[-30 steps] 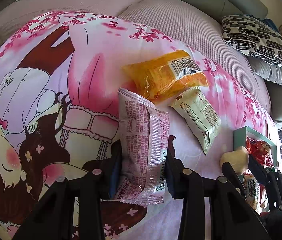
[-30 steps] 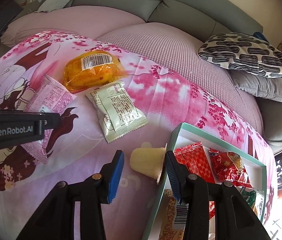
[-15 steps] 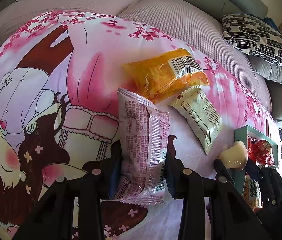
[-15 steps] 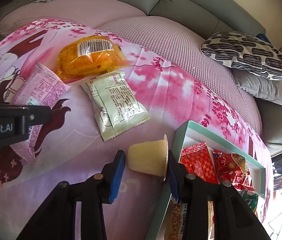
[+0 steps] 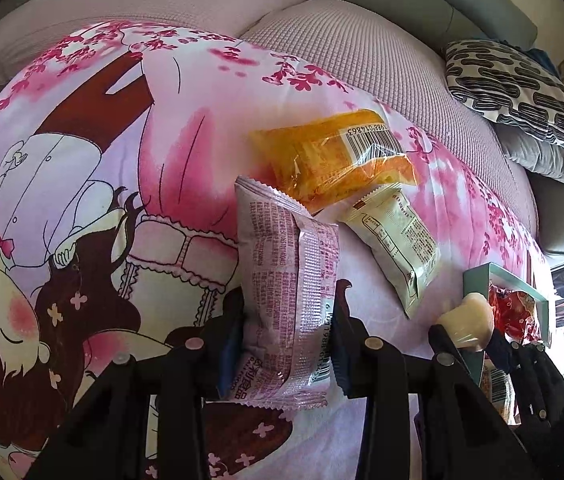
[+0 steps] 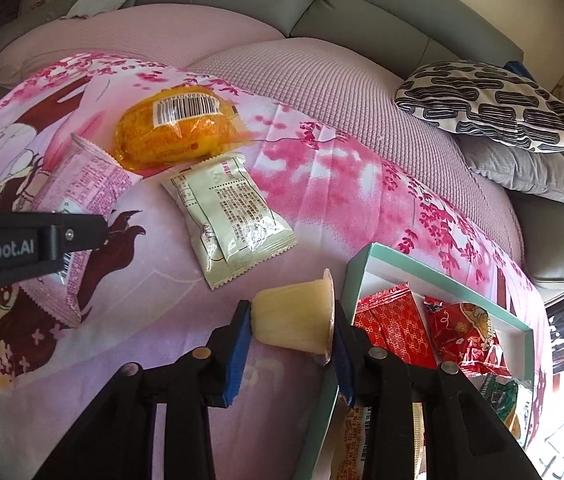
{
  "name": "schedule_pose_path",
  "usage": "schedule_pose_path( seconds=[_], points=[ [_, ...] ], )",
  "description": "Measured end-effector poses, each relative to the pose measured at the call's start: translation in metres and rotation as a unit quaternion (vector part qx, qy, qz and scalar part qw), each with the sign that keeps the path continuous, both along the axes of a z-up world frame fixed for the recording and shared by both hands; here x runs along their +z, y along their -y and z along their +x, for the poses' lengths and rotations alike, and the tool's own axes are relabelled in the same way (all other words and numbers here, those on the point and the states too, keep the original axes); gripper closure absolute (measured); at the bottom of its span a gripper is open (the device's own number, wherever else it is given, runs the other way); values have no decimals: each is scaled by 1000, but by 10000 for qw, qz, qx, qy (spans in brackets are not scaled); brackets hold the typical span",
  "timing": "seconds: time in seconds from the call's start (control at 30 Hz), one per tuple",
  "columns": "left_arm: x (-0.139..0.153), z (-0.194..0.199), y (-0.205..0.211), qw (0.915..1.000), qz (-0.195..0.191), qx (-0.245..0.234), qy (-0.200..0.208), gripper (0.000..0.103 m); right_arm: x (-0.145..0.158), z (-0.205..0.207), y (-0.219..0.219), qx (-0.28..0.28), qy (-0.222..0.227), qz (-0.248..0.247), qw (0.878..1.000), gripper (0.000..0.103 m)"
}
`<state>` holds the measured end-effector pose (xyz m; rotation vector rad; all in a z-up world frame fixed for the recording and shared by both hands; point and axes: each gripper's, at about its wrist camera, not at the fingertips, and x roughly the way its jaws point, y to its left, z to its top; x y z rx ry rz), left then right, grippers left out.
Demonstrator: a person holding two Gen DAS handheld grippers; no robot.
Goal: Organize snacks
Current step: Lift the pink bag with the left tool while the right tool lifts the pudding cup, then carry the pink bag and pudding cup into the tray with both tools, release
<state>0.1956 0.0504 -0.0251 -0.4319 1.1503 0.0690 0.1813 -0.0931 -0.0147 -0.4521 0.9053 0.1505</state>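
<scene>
Both grippers are holding a snack at this moment, so the step in hand looks like carrying picked items to the box. The left gripper is pinching a pink packet across its lower half, the packet standing up between the fingers with its crimped top edge leaning away from the camera. The right gripper is squeezing a pale yellow jelly cup lying sideways, its wide rim pressed against the right finger and its narrower base against the left one.

The box, teal-walled with a white floor, is sitting just to the right of the right gripper, its near corner almost under the cup's rim. Inside it, red packets are lying ahead and to the right of the fingers. The next move probably calls for shifting the cup rightward over the wall, then parting the fingers above a free patch of floor; the pink packet would follow.

Ahead of both grippers, an orange packet with a barcode and a cream packet are lying on the cartoon blanket, touching at one edge and not yet sorted. The cup looks smooth and rigid, the packets crinkly and light.
</scene>
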Motion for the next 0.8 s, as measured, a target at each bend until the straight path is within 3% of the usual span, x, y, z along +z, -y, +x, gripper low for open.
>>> schedule_pose_path(
  seconds=[0.23, 0.5, 0.8],
  points=[
    [18, -9, -9, 9997, -50, 94, 240, 63, 28, -19, 8, -48, 235, 408, 9989, 64],
    [45, -12, -3, 9984, 180, 103, 517, 63, 47, -39, 30, -243, 376, 705, 9965, 64],
    [73, -10, 44, 9945, 450, -424, 840, 63, 66, -38, 107, -1163, 593, 1110, 9852, 64]
  ],
)
